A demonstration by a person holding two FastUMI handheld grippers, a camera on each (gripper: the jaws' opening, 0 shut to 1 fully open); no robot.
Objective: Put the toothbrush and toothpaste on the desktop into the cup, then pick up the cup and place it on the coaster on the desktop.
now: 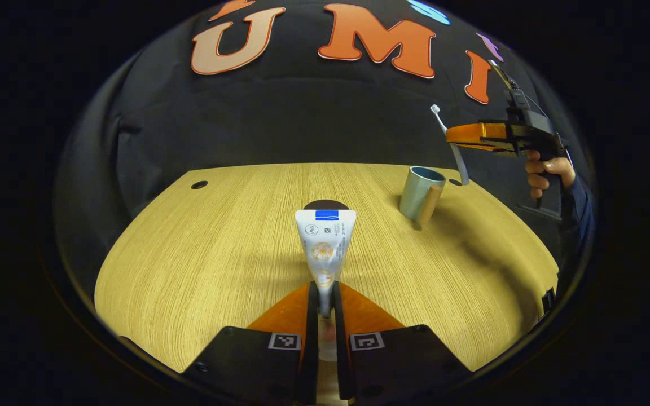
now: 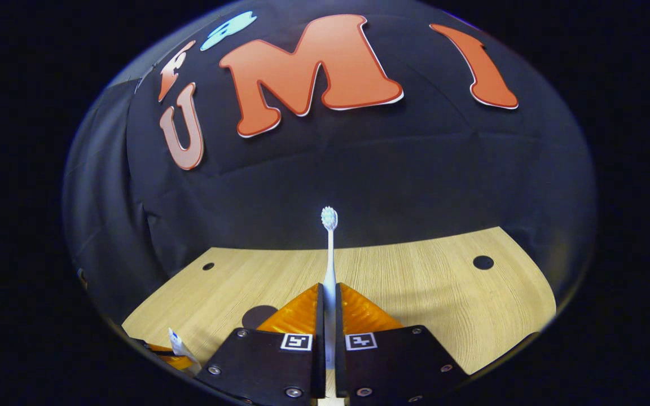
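Observation:
In the left gripper view my left gripper (image 1: 325, 301) is shut on a white toothpaste tube (image 1: 325, 239), which sticks forward over the wooden desktop (image 1: 218, 254). A dark round coaster (image 1: 325, 204) lies just beyond the tube. The grey-blue cup (image 1: 421, 193) with a wooden handle stands at the far right. Above the cup, my right gripper (image 1: 453, 135), held by a hand, is shut on the white toothbrush (image 1: 453, 146), bristles up. In the right gripper view my right gripper (image 2: 329, 293) clamps the toothbrush (image 2: 329, 248) upright; the coaster (image 2: 258, 316) and the toothpaste tube (image 2: 181, 344) show at the lower left.
The desktop has small dark cable holes (image 1: 199, 184) near its back corners, another hole (image 2: 483, 262) showing in the right gripper view. The black cloth wall (image 1: 302, 124) closes off the back of the desk. A sleeve (image 1: 579, 197) hangs past the desk's right edge.

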